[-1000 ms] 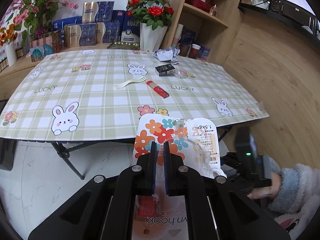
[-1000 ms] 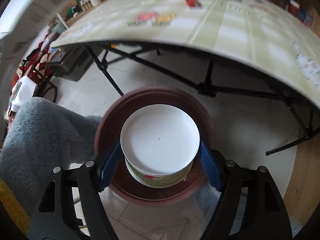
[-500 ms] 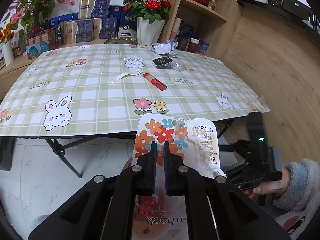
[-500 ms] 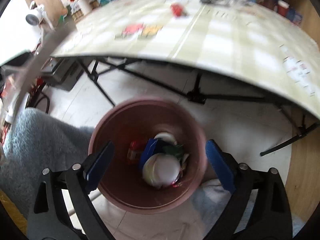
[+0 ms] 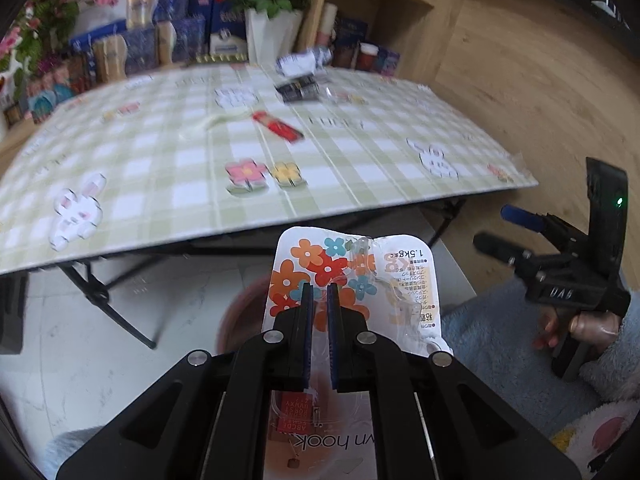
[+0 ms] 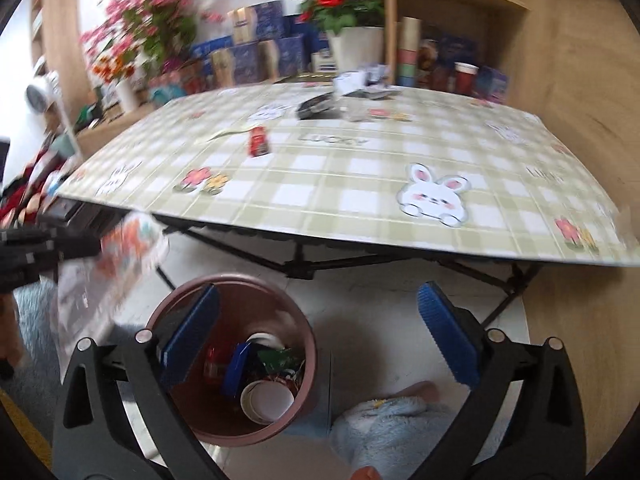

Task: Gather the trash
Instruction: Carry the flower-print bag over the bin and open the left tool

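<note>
Jaws nearly closed, the left gripper (image 5: 319, 294) is pinching a flowered hook package (image 5: 356, 276) and holding it in the air above the brown trash bin (image 6: 256, 432), in front of the table edge. The right gripper (image 6: 318, 332) is hanging over the floor beside that bin with its jaws spread wide and gripping nothing. On the checked tablecloth (image 6: 344, 176), a red wrapper (image 5: 278, 126), a plastic fork (image 5: 224, 120), a black packet (image 5: 298, 88) and crumpled paper (image 5: 304, 62) are lying well apart from both grippers.

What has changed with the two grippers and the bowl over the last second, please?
The right gripper let go of the bowl, which dropped into the bin, then opened wide and tilted up toward the table. The left gripper stays shut on the flowered packet.
</note>
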Demonstrator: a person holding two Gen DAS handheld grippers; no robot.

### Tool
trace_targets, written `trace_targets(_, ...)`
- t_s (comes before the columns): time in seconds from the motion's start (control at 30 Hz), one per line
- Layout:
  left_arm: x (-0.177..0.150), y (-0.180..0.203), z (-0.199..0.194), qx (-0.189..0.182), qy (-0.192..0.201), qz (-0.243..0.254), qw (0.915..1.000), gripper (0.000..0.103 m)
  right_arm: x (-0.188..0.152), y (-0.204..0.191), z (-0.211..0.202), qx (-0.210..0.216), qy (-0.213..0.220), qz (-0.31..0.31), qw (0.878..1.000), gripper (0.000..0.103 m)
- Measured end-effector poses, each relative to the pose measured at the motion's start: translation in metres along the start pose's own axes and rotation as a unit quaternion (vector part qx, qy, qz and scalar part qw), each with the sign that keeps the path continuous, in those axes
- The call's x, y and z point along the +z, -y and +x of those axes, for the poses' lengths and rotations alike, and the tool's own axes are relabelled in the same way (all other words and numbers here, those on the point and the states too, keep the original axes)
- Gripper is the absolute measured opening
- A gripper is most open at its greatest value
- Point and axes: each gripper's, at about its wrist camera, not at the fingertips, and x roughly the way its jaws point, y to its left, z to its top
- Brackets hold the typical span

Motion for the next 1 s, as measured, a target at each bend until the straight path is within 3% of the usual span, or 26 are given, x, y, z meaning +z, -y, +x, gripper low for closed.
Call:
trace_targets(0.37,-0.016,-0.003,0.058,-0.004,-0.025,0.012,0.9996,0.007,-0.007,0.006,0.009,-0.021,-0.009,0.027,0.999,0.097)
trace_targets(0.7,-0.019,-0.01,0.071,-0.006,-0.029,0.0,0.9996,0.008,-0.007,-0.015,0.016,-0.016,-0.023,-0.009,1.0,0.097)
trace_targets(0.73,-0.019,-0.011,0.07,-0.01,-0.025,-0.001,0.9996,0.011,-0.007,-0.016,0.016,-0.016,-0.024,-0.011,1.0,0.097)
trace_targets(0.83,-0.018,-0.014,0.065,-0.014,-0.01,-0.008,0.9998,0.047,-0.008,-0.021,0.018,-0.017,-0.027,-0.019,0.999,0.097)
trace_targets(0.9,-0.016,-0.019,0.058,-0.011,0.006,-0.022,0.9997,0.051,-0.009,-0.023,0.019,-0.018,-0.029,-0.024,0.999,0.097)
trace_targets(1.0,-0.013,-0.026,0.043,0.011,0.029,-0.043,0.9986,0.065,-0.009,-0.024,0.019,-0.018,-0.03,-0.026,0.999,0.097)
